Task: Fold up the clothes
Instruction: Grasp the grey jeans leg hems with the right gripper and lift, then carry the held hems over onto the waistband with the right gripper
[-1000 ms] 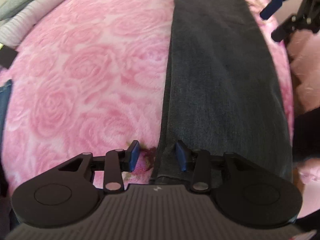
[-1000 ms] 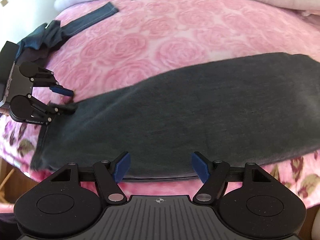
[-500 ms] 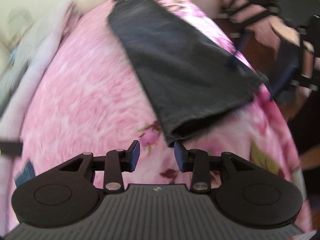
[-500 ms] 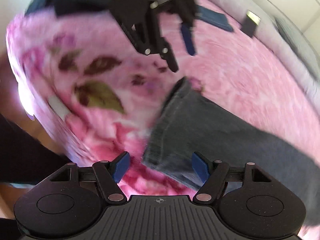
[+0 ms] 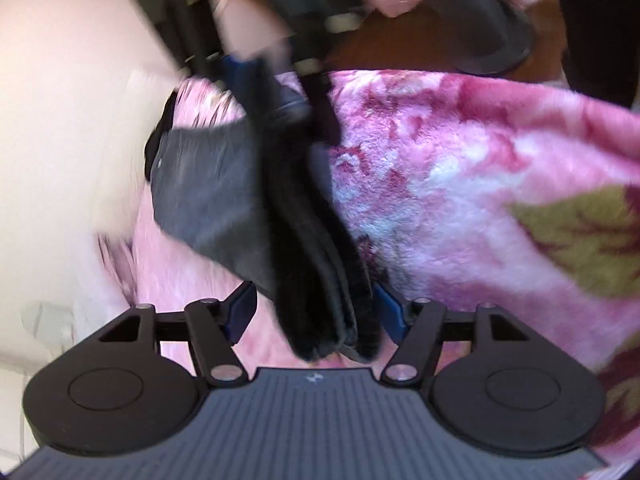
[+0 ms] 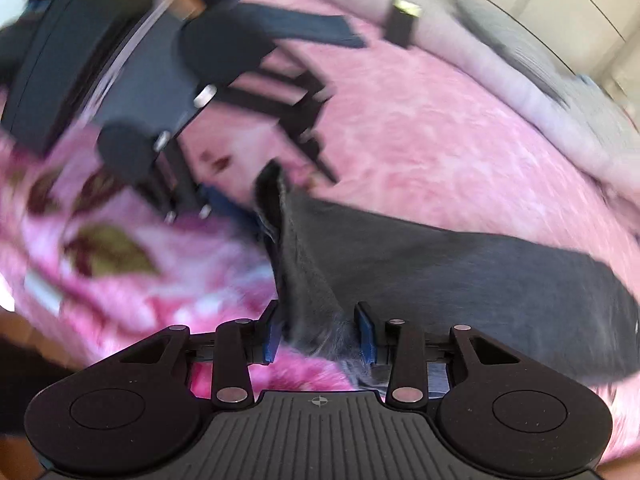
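Observation:
Dark grey jeans [image 6: 460, 272] lie on a pink rose-patterned blanket [image 6: 420, 140]. Their hem end is bunched and lifted between the two grippers. My left gripper [image 5: 316, 312] has its jaws around one corner of the hem [image 5: 320, 280]; the cloth fills the gap. My right gripper [image 6: 320, 336] has its jaws around the other corner of the hem [image 6: 312, 300]. Each gripper shows in the other's view, the right one [image 5: 280, 92] at the top and the left one [image 6: 224, 200] at the left. Both views are motion-blurred.
The blanket [image 5: 480, 200] hangs over the bed's edge, with dark floor [image 5: 400, 48] beyond. A blue denim piece [image 6: 304, 28] and a small dark item [image 6: 402, 20] lie at the far side, by a pale rolled cover [image 6: 500, 64].
Both grippers have swung to the jeans' hem end and come together. Their jaws have narrowed onto the hem's corners, and the hem is now bunched and raised off the blanket.

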